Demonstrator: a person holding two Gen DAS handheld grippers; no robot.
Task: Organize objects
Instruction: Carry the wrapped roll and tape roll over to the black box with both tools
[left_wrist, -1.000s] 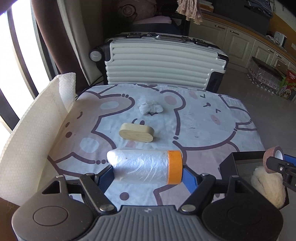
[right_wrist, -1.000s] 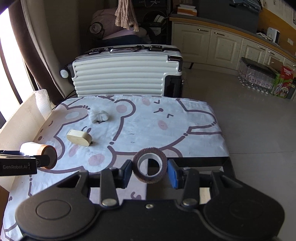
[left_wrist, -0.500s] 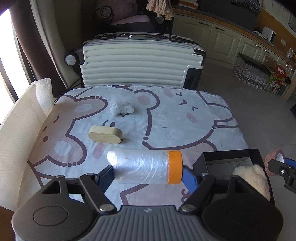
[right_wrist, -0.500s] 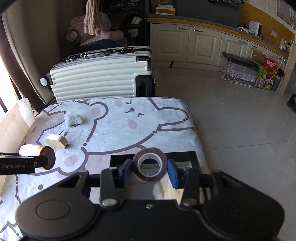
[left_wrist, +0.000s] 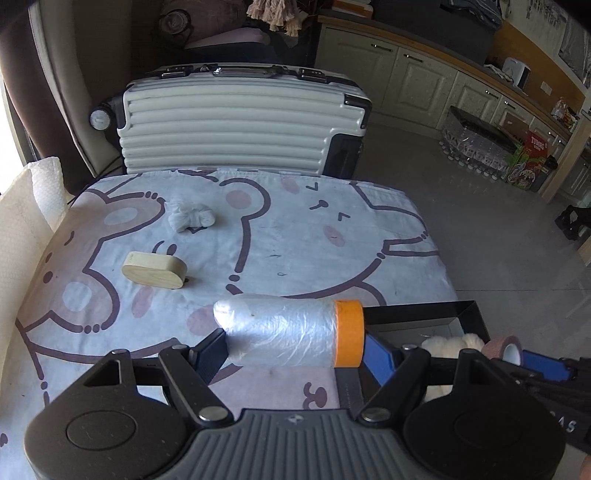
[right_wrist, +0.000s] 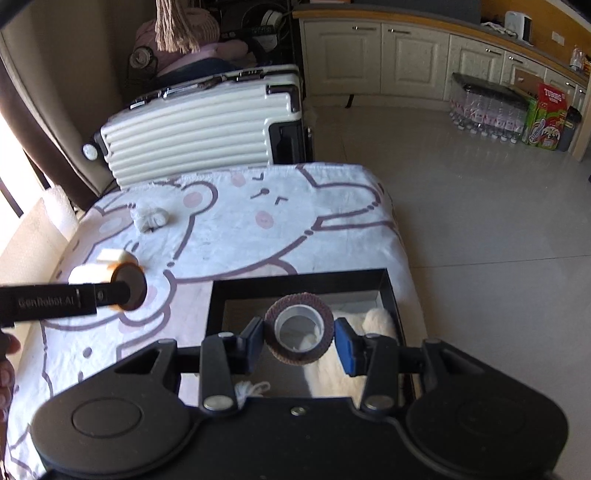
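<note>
Behind my right claw (right_wrist: 299, 338), the black box (right_wrist: 295, 277) loses its near wall; the fluffy white thing (right_wrist: 354, 373) inside shows only partly, unidentifiable.

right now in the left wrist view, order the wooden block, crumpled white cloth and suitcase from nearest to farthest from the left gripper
1. Wooden block: on the bedsheet, ahead and left of the left gripper.
2. Crumpled white cloth: farther up the sheet, beyond the block.
3. Suitcase: standing past the bed's far edge.
</note>
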